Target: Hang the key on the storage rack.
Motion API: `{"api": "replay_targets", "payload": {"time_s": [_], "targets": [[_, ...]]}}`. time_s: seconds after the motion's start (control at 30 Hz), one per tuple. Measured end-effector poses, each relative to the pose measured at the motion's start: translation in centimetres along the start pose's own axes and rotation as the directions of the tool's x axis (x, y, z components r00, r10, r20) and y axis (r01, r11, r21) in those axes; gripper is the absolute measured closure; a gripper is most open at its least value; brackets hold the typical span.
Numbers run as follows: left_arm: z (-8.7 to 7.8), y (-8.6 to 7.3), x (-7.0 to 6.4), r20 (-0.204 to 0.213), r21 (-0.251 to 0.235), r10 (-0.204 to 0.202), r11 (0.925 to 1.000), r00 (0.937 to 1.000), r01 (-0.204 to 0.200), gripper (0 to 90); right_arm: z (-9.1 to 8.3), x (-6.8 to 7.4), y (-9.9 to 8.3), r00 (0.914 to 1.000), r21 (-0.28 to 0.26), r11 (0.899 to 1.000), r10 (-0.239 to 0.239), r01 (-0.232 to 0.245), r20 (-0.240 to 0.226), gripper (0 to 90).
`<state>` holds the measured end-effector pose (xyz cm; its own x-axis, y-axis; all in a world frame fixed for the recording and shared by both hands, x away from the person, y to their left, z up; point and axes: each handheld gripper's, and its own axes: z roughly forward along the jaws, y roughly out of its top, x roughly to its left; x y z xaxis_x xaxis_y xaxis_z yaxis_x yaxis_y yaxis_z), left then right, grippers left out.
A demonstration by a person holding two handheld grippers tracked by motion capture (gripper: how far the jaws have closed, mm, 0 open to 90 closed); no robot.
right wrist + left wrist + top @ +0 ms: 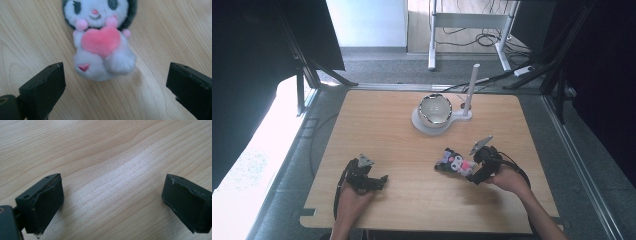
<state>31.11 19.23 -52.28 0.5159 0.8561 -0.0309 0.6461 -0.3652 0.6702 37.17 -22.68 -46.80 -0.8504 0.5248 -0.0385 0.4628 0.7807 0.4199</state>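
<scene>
Left gripper low at about seven o'clock on the desk, jaws spread over bare wood, nothing between. Bowl on a white stand with an upright post at twelve o'clock, well apart from both hands. Plush at about four o'clock, lying flat, pink heart up. Right gripper just beside it, jaws spread wide, toy's feet near the gap but not yet inside. Probably the approach to a pick-up: next, forward so the body sits between the jaws, then a gentle squeeze, since soft stuffing gives.
</scene>
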Motion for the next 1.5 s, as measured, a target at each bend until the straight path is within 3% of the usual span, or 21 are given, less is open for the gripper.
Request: {"api": "replay_targets", "payload": {"time_s": [0.07,0.3,0.43,0.47,0.5,0.63,0.67,0.7,0.73,0.9,1.03,1.23,1.5], "targets": [[0.0,0.0,0.0,0.000,0.000,0.000,1.0000,1.0000,0.000,4.0,0.4,0.1,1.0,0.9992,0.039,0.998,-0.038,0.038,-0.012,4.9],[0.0,0.0,0.0,0.000,0.000,0.000,1.0000,1.0000,0.000,4.0,1.3,0.2,3.1,0.9956,0.126,0.988,-0.081,0.086,-0.049,8.8],[0.0,0.0,0.0,0.000,0.000,0.000,1.0000,1.0000,0.000,3.9,2.0,0.4,4.6,0.9928,0.190,0.976,-0.098,0.109,-0.069,12.9],[0.0,0.0,0.0,0.000,0.000,0.000,1.0000,1.0000,0.000,4.0,2.5,0.4,5.4,0.9920,0.225,0.967,-0.102,0.116,-0.074,13.8],[0.0,0.0,0.0,0.000,0.000,0.000,1.0000,1.0000,0.000,4.0,2.5,0.4,5.4,0.9920,0.225,0.967,-0.102,0.116,-0.074,13.8],[0.0,0.0,0.0,0.000,0.000,0.000,1.0000,1.0000,0.000,4.0,3.4,0.2,6.5,0.9902,0.277,0.951,-0.115,0.133,-0.079,19.8],[0.0,0.0,0.0,0.000,0.000,0.000,1.0000,1.0000,0.000,3.9,3.8,0.2,7.0,0.9892,0.295,0.945,-0.116,0.138,-0.088,24.8],[0.0,0.0,0.0,0.000,0.000,0.000,1.0000,1.0000,0.000,3.9,3.8,0.2,7.0,0.9892,0.295,0.945,-0.116,0.138,-0.088,24.8],[0.0,0.0,0.0,0.001,0.000,0.000,1.0000,1.0000,0.000,4.0,4.3,0.3,7.3,0.9866,0.315,0.937,-0.123,0.151,-0.107,29.1],[0.0,0.0,0.0,0.000,0.000,0.000,1.0000,1.0000,0.000,3.9,4.4,0.7,7.7,0.9844,0.346,0.922,-0.149,0.172,-0.094,32.5],[0.0,0.0,0.0,0.000,0.000,0.000,1.0000,1.0000,0.000,4.0,4.2,0.5,7.6,0.9842,0.342,0.924,-0.147,0.172,-0.098,35.7],[0.0,0.0,0.0,0.000,0.000,0.000,1.0000,1.0000,0.000,4.0,2.5,-0.2,7.8,0.9842,0.300,0.938,-0.153,0.173,-0.089,36.0],[0.0,0.0,0.0,0.000,0.000,0.000,1.0000,1.0000,0.000,4.0,0.5,-0.9,7.8,0.9833,0.293,0.939,-0.164,0.180,-0.080,36.0]]}}
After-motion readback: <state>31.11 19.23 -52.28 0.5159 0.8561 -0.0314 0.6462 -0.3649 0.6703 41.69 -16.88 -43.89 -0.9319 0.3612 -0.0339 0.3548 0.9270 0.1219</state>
